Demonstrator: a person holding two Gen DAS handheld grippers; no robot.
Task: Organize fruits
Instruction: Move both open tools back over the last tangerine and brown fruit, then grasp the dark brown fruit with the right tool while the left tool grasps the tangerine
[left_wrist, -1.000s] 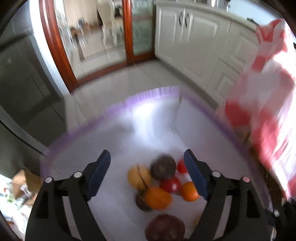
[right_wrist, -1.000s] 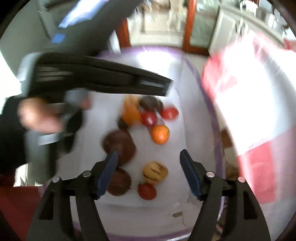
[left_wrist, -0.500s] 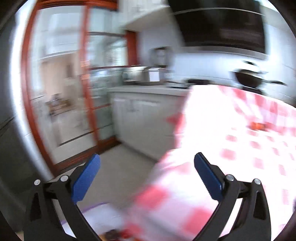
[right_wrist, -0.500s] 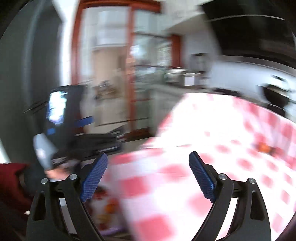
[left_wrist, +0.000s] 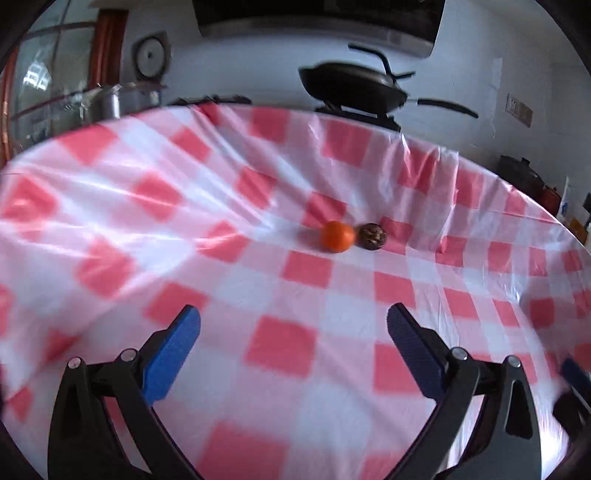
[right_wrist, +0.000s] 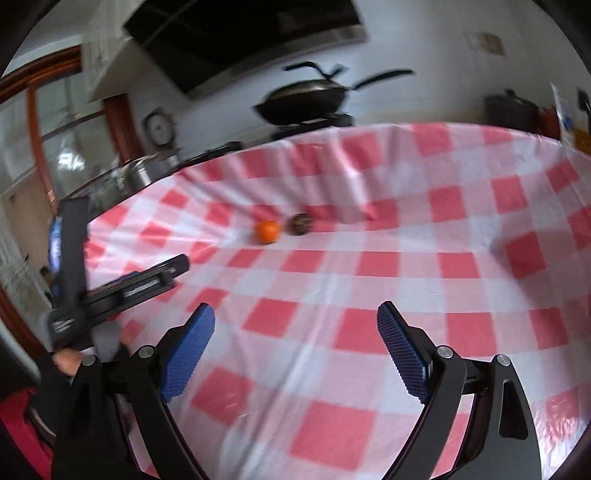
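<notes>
An orange fruit (left_wrist: 336, 236) and a dark brown round fruit (left_wrist: 372, 233) lie side by side near the middle of a table with a red-and-white checked cloth (left_wrist: 258, 280). They also show in the right wrist view, the orange (right_wrist: 267, 231) left of the brown fruit (right_wrist: 301, 223). My left gripper (left_wrist: 293, 332) is open and empty, well short of the fruits. My right gripper (right_wrist: 295, 332) is open and empty, also well short. The left gripper's body (right_wrist: 122, 288) shows at the left of the right wrist view.
Behind the table is a kitchen counter with a black wok (left_wrist: 351, 85) on a stove, a steel pot (left_wrist: 122, 99) at the left and dark pots (right_wrist: 511, 107) at the right. The cloth is wrinkled toward its far edge.
Both grippers have swung up from the white bin of fruits on the floor to face the checked table. Both stayed open and empty.
</notes>
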